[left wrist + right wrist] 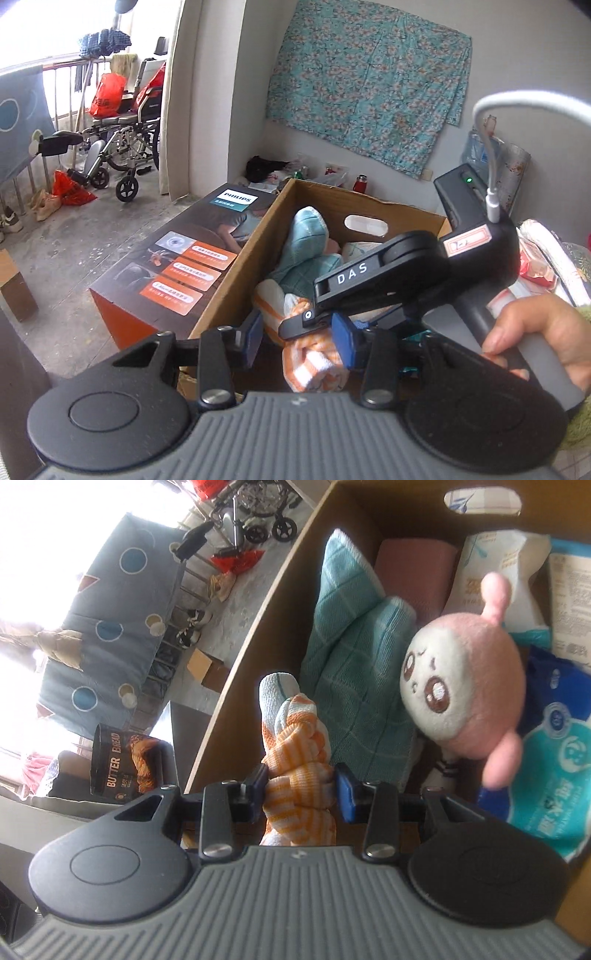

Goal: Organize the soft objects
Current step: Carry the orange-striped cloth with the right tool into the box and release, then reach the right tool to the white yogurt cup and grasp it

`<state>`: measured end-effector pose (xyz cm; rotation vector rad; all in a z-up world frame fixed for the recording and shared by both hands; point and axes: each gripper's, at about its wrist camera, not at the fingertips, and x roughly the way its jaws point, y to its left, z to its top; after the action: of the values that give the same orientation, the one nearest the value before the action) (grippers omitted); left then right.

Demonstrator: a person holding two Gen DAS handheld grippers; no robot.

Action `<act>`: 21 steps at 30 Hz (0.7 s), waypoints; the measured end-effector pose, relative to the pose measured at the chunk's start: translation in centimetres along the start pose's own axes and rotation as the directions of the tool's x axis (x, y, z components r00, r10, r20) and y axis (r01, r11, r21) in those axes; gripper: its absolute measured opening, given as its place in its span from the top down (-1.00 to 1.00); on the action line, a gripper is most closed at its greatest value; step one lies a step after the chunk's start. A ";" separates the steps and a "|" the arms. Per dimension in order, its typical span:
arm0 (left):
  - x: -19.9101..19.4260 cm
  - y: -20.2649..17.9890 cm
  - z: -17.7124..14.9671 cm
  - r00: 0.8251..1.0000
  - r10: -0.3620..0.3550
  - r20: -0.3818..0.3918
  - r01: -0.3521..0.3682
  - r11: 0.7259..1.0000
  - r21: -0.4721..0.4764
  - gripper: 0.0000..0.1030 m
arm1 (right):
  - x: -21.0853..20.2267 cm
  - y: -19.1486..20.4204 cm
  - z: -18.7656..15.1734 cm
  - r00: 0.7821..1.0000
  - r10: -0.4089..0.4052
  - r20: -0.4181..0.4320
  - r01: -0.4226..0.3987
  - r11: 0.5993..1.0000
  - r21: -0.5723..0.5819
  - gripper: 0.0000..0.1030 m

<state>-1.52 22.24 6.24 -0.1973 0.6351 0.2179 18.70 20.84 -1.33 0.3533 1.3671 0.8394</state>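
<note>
While both grippers carry one cloth over the carton, these lines give the lowering step, largest thing first.

Carton: the open brown cardboard box (236, 686) with an oval hand-hole in its far wall carries everything; it looks nearly full, so the free room seems to lie along its near left wall.

Neighbours: a folded teal checked towel (354, 657) leans by that left wall, with a pink and white plush doll (465, 679) to its right and blue tissue packs (546, 775) toward the right wall.

Cloth: the orange and white striped knitted cloth (295, 760), rolled into a bundle, hangs over the near left corner, just beside the teal towel.

Right gripper: the right gripper (301, 794) is clamped on the bundle, its blue pads pressing in from both sides.

Left gripper: the left gripper (297, 334) has the same cloth between its pads, one pad against it; whether it truly squeezes I cannot tell, since the other tool crosses in front.

Doing it well: lower both ends together into the gap between wall and towel, keeping the roll tight.

Risk: letting one end go early would probably unroll the bundle, or it could nudge the doll.
</note>
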 end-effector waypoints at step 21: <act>-1.3 -4.6 -1.0 0.993 -0.110 0.034 0.107 0.991 0.076 -0.18 | -4.3 -1.2 -1.5 0.994 0.084 0.074 -0.083 0.996 -0.017 -0.26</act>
<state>-1.93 17.42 6.75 -0.1559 0.5913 0.0928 17.73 16.62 0.61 0.4293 1.2836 0.8953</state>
